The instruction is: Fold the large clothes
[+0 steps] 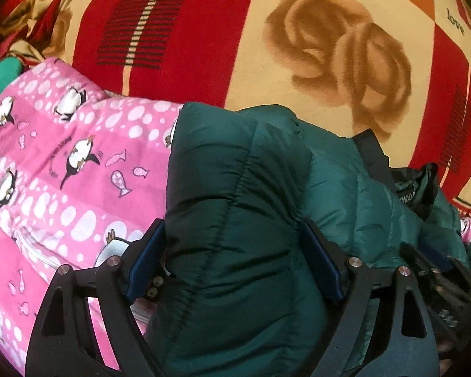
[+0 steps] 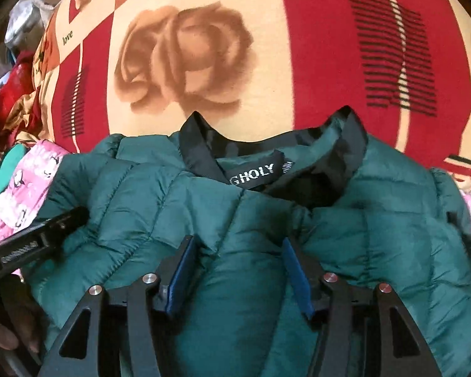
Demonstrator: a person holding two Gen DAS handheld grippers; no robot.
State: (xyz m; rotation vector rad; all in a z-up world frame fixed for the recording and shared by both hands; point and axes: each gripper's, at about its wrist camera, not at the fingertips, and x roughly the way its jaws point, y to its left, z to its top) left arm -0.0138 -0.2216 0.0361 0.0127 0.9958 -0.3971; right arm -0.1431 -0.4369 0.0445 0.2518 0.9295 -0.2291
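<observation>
A dark green quilted puffer jacket (image 1: 235, 194) lies on a bed. In the left wrist view my left gripper (image 1: 235, 229) has its jaws wide apart around a thick fold or sleeve of the jacket, pads touching its sides. In the right wrist view the jacket (image 2: 376, 220) lies with its black collar and label (image 2: 254, 171) facing up. My right gripper (image 2: 235, 245) has its jaws apart around a ridge of the jacket's front below the collar. The left gripper (image 2: 47, 229) shows at the left edge there.
A pink penguin-print padded garment (image 1: 62, 163) lies under and left of the jacket. The red and cream rose-print bedspread (image 1: 329, 62) stretches beyond. Crumpled clothes (image 2: 12, 100) pile at the far left.
</observation>
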